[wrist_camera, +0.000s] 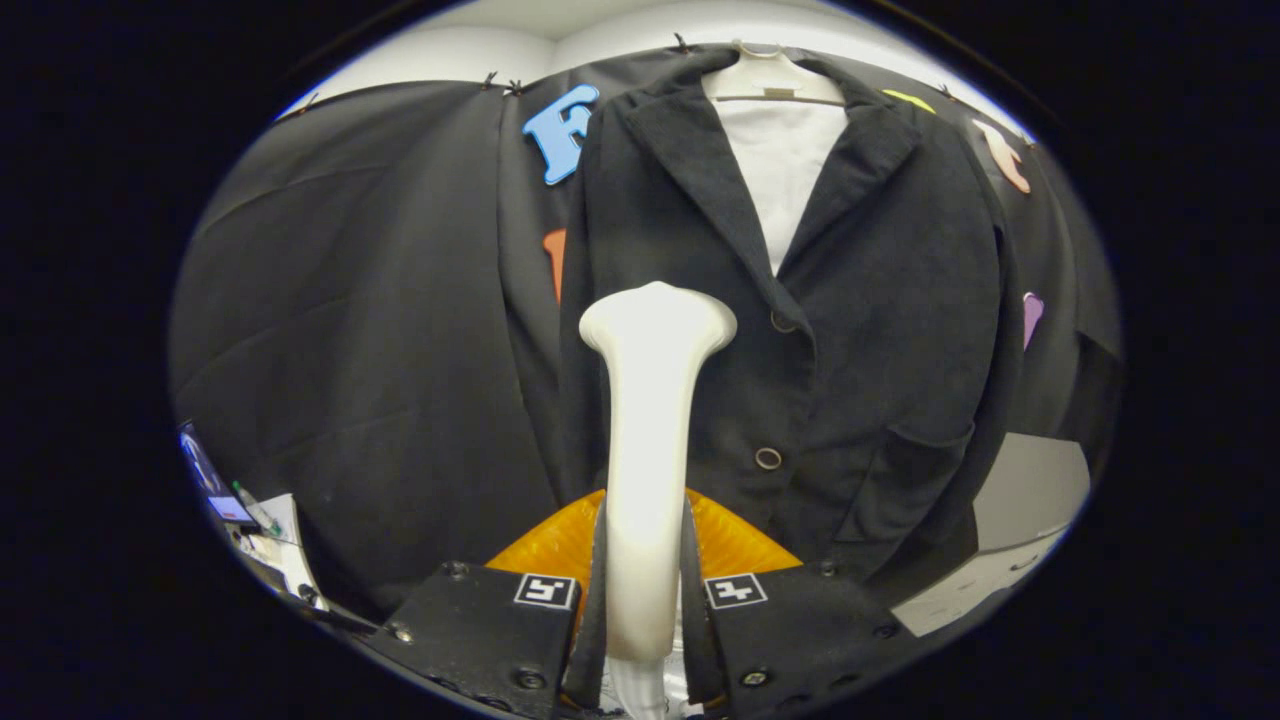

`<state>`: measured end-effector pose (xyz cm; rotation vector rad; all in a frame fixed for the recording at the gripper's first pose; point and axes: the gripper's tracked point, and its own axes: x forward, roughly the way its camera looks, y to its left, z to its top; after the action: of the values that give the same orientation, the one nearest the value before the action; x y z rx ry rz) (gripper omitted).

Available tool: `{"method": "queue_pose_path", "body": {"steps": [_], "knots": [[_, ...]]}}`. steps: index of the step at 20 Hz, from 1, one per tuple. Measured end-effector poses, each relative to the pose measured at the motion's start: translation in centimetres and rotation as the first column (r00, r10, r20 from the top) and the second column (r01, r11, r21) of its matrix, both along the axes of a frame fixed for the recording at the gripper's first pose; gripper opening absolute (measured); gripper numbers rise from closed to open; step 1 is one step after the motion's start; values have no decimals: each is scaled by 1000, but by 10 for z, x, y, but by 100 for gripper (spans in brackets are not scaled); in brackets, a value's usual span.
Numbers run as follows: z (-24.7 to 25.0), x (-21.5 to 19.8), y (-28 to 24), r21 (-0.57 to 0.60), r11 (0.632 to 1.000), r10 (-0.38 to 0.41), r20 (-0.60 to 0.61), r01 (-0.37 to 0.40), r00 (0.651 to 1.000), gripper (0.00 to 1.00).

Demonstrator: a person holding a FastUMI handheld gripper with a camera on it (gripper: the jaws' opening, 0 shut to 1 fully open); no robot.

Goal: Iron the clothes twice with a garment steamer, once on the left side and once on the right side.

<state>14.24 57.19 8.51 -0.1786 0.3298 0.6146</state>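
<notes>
Steamer [650, 420] stands clamped between the fingers [645, 600], its head raised against the dark jacket [860, 330] on the side with bare buttons, near the upper button [783, 321]. Judging by this, 1 pass is in hand; next calls for a steady stroke along the cloth. Hanger [775, 85] holds the jacket; a pocket [900, 480] lies aside.

The steamer [648, 440] stands between the fingers [598, 600], its lower handle cut off below them, and its head hides part of the jacket [880, 330] front. The jacket's hem is covered too. Far left, small clutter [250, 515] stays unreadable.
</notes>
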Motion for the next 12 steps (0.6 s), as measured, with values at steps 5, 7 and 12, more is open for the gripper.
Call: {"method": "queue_pose_path", "body": {"steps": [5,7,12], "knots": [[-25,-2,-9,-18,1000,8,-37,-9,999,34],[-33,0,-11,-27,1000,0,-51,-2,999,34],[-47,8,-14,-47,999,-5,-81,1,997,34]]}}
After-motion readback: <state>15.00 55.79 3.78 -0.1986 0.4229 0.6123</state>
